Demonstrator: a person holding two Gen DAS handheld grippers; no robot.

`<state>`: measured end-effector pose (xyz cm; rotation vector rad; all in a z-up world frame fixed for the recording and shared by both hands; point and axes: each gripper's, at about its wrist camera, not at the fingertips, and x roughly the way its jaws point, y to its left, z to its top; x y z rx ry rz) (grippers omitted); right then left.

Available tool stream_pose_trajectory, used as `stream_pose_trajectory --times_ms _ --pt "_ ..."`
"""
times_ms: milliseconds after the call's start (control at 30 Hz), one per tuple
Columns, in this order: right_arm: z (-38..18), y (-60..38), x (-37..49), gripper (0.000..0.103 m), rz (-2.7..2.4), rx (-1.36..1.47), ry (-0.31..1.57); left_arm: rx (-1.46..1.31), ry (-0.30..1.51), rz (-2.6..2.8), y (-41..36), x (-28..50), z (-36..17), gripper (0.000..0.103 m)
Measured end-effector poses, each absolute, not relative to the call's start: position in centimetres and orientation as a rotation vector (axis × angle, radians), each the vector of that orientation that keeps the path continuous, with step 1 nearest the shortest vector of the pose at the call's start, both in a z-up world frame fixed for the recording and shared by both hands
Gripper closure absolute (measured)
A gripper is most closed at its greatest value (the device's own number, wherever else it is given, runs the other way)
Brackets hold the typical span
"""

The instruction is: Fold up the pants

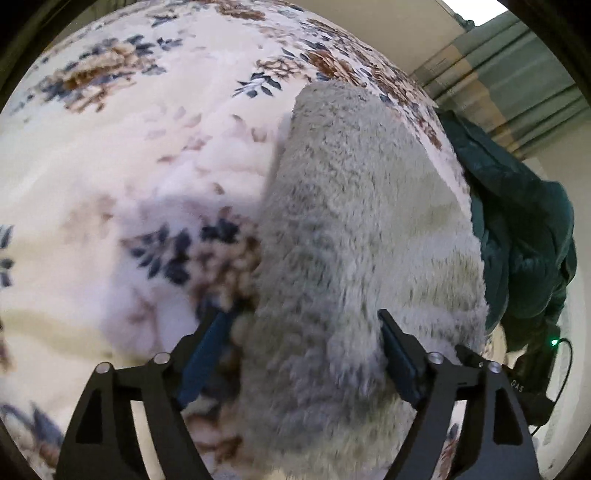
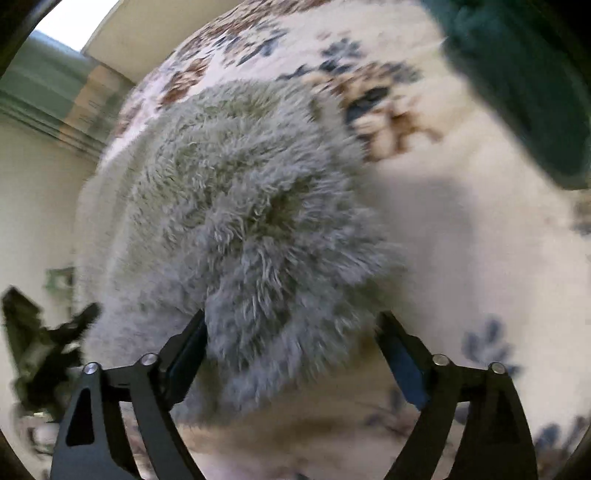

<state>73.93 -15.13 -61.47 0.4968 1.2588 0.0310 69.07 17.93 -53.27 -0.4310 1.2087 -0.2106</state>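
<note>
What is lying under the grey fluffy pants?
The grey fluffy pants lie on a floral blanket, seen all around them. The part of the blanket directly beneath is covered.

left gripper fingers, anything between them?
Yes. In the left wrist view the fuzzy grey pants fill the gap of the open left gripper, lying on the floral blanket.

Floral fleece blanket [image 1: 110,155], striped curtain [image 1: 509,74], cream wall [image 2: 33,192], bright window [image 2: 74,18].
</note>
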Motion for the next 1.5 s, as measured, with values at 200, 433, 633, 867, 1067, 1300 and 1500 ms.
stream_pose_trajectory --times_ms 200,433,633,867,1067,1300,1500 --pt "-57.7 -13.8 72.9 0.0 -0.092 0.228 1.27 -0.207 1.195 -0.052 16.2 68.3 -49.8 0.013" --pt "-50.3 -12.5 68.0 0.0 -0.162 0.063 1.181 -0.044 1.145 0.044 12.9 64.5 -44.8 0.005" --pt "-43.6 -13.6 62.7 0.0 -0.175 0.079 1.149 -0.04 1.111 0.049 11.0 60.8 -40.1 0.005" --pt "-35.0 -15.2 56.0 0.0 -0.156 0.061 1.115 -0.039 1.079 0.024 8.5 55.1 -32.7 0.005" --pt "-26.9 -16.6 49.7 0.0 -0.131 0.062 1.092 -0.012 1.036 -0.002 6.6 49.7 -26.3 0.005" --pt "-17.7 -17.6 41.7 0.0 -0.099 0.074 1.042 0.016 0.993 0.007 5.8 42.9 -18.6 0.005" --pt "-9.9 -17.3 35.6 0.0 -0.05 0.037 0.981 0.025 0.93 0.022 5.4 38.1 -12.7 0.005"
